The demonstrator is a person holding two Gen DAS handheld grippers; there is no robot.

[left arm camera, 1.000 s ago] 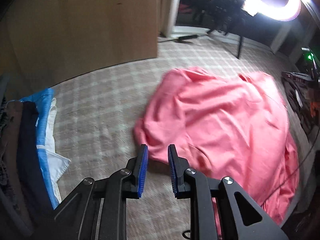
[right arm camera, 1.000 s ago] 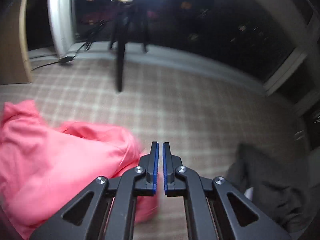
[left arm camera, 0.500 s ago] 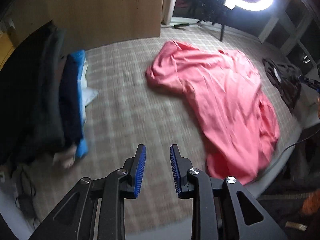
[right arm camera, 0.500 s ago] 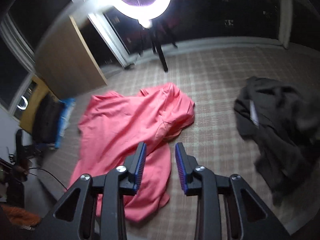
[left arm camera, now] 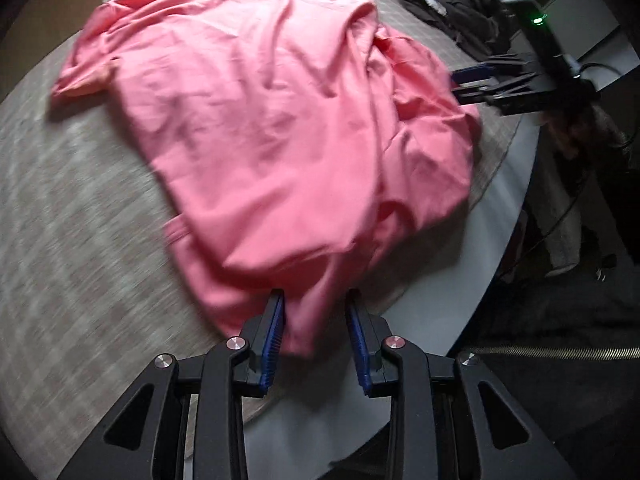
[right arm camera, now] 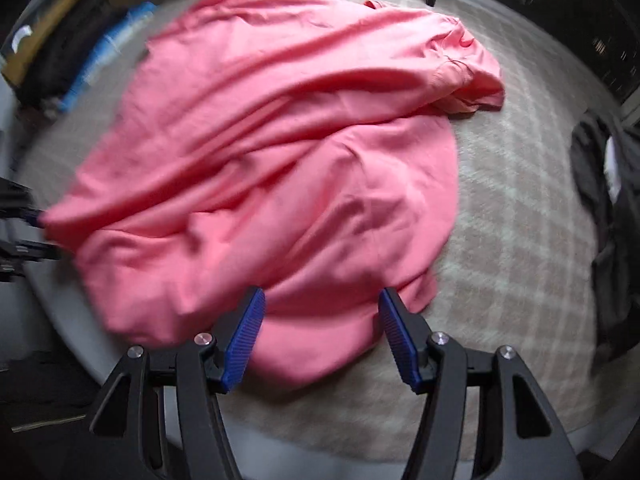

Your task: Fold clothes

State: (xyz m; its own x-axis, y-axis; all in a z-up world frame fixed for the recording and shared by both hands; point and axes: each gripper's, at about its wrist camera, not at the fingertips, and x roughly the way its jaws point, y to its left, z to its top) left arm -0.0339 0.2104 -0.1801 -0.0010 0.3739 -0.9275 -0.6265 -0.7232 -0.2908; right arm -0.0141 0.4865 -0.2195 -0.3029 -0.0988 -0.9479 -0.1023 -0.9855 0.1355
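A pink shirt [left arm camera: 272,120] lies rumpled and spread over a round table with a checked cloth [left arm camera: 60,240]; it also shows in the right wrist view [right arm camera: 280,152]. My left gripper [left arm camera: 316,312] is open, its jaws on either side of the shirt's near hem corner at the table edge. My right gripper [right arm camera: 320,312] is open wide, its jaws straddling the shirt's near hem. The right gripper also shows at the far right of the left wrist view [left arm camera: 476,80], at the shirt's edge.
A dark grey garment [right arm camera: 608,208] lies on the right of the table, also seen in the left wrist view [left arm camera: 452,4]. A stack of dark and blue folded clothes [right arm camera: 84,52] sits at the far left. The table's grey rim [left arm camera: 472,272] is close.
Both grippers have swung down to the pink shirt's near hem. The right gripper has opened wide, and the left has opened a little more.
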